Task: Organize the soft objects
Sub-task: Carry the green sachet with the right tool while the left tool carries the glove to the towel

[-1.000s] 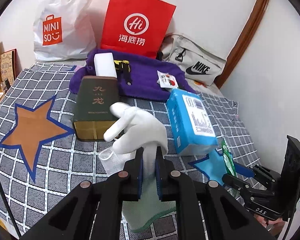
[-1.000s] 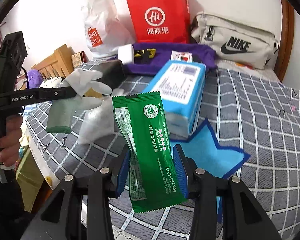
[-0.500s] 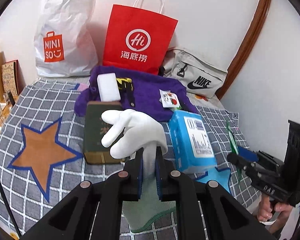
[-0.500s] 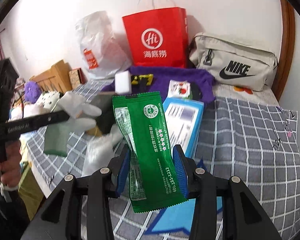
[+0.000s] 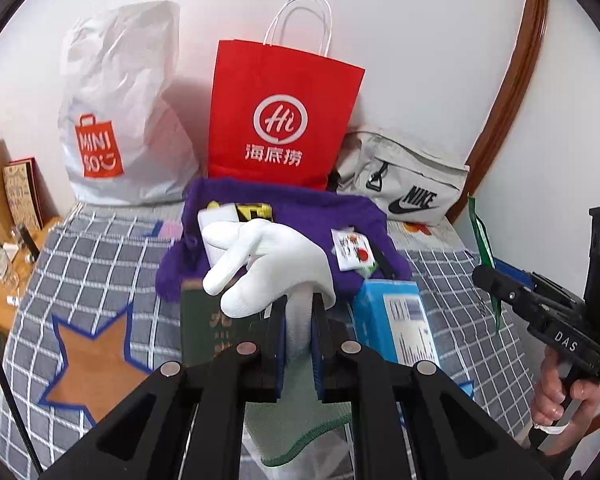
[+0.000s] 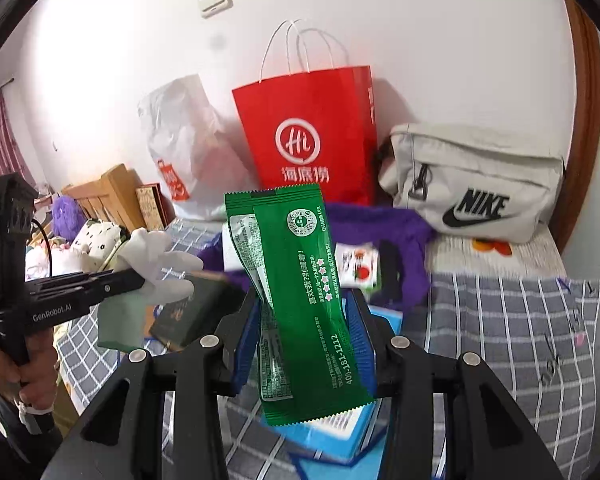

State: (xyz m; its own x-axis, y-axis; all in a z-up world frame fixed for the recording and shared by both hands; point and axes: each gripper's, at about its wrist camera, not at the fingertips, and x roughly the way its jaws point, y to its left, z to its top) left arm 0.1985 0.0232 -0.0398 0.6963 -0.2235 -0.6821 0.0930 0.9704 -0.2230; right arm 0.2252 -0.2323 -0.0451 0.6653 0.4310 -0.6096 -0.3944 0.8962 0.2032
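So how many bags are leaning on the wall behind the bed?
3. The white plastic bag is on the left, the red paper bag is in the middle, and the grey Nike bag lies to the right. More could be hidden behind them.

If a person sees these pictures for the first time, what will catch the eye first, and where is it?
First, the bright red paper bag with white handles against the white wall, behind the purple fuzzy cloth. Next, the white knitted glove with a green cuff, pinched in the left gripper, and the shiny green foil sachet clamped upright in the right gripper.
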